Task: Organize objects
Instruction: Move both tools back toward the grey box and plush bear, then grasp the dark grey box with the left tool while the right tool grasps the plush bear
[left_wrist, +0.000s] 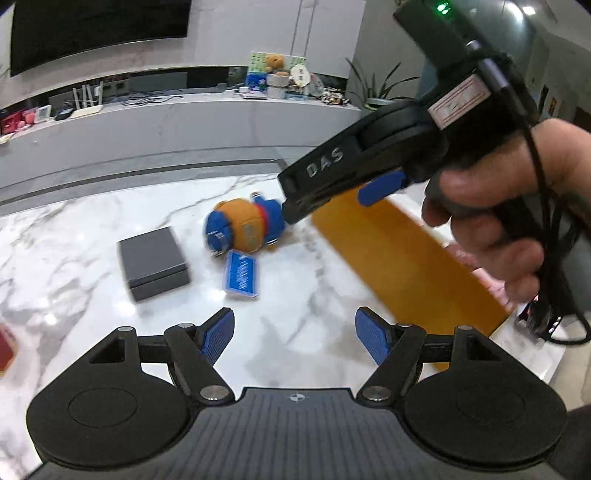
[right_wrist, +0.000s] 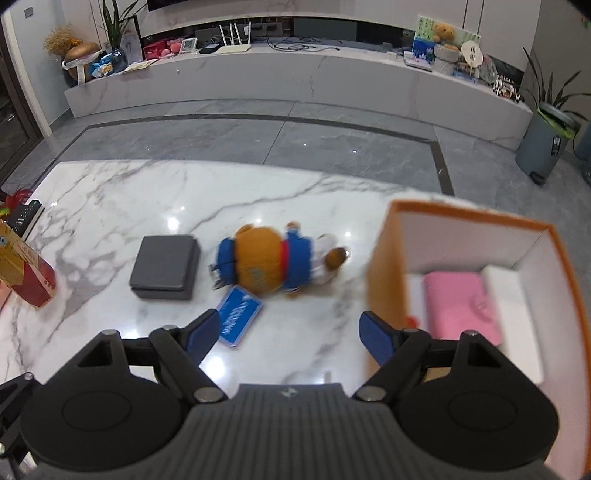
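Landmark: a plush toy (right_wrist: 275, 260) lies on its side on a white marbled table (right_wrist: 110, 192).
Left gripper (left_wrist: 294, 332): fingers spread wide, nothing between them.
Right gripper (right_wrist: 288, 332): jaws parted, empty, above the table near the toy.
Dark grey box (right_wrist: 166, 266): just left of the toy.
Blue card pack (right_wrist: 239, 316): in front of the toy, touching or nearly so.
Orange box (right_wrist: 384, 266): right of the toy, open, a pink item (right_wrist: 458, 302) inside.

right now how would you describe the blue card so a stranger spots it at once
On the white marble table, find the orange and blue plush toy lying beside the dark grey square box. Just in front of it lies the flat blue rectangular card, the only thin blue item with white lettering.
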